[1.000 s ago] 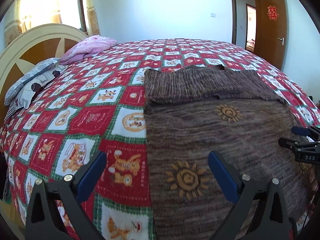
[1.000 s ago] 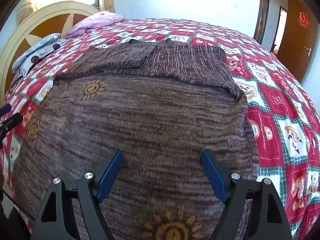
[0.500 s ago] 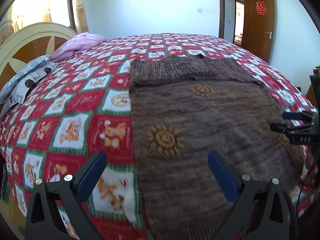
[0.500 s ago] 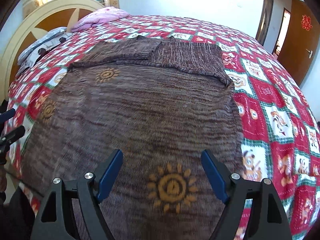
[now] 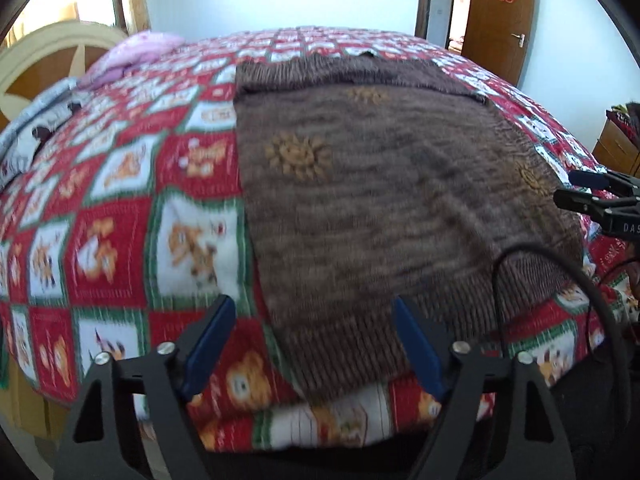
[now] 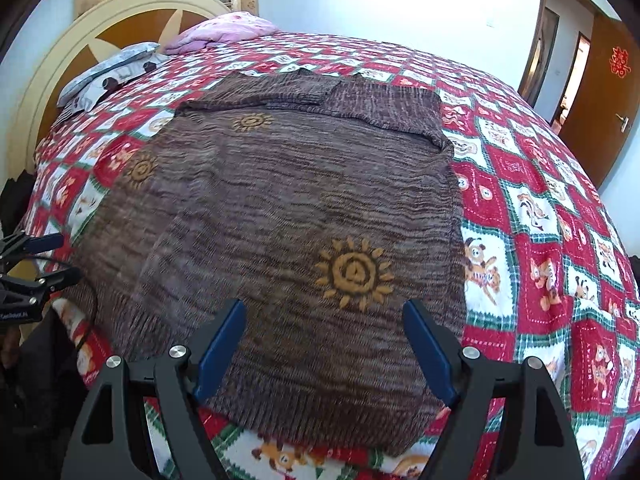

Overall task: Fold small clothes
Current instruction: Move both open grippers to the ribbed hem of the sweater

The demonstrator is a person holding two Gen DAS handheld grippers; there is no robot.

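The bed [image 6: 532, 208] carries a red, white and green cartoon quilt. On it my brown sweater [image 6: 304, 216] lies flat, sleeves folded across its far end, hem toward me. My right gripper [image 6: 324, 350] hovers over the hem, jaws wide and empty; my left gripper [image 5: 314, 344] likewise at the sweater's left corner.

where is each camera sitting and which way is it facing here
Left wrist: rides the left gripper, above the bed's near edge, facing the headboard; its open blue fingers and the right gripper show.
Right wrist: rides the right gripper, same direction; open fingers and the left gripper show.
Shared: brown sweater, quilt.
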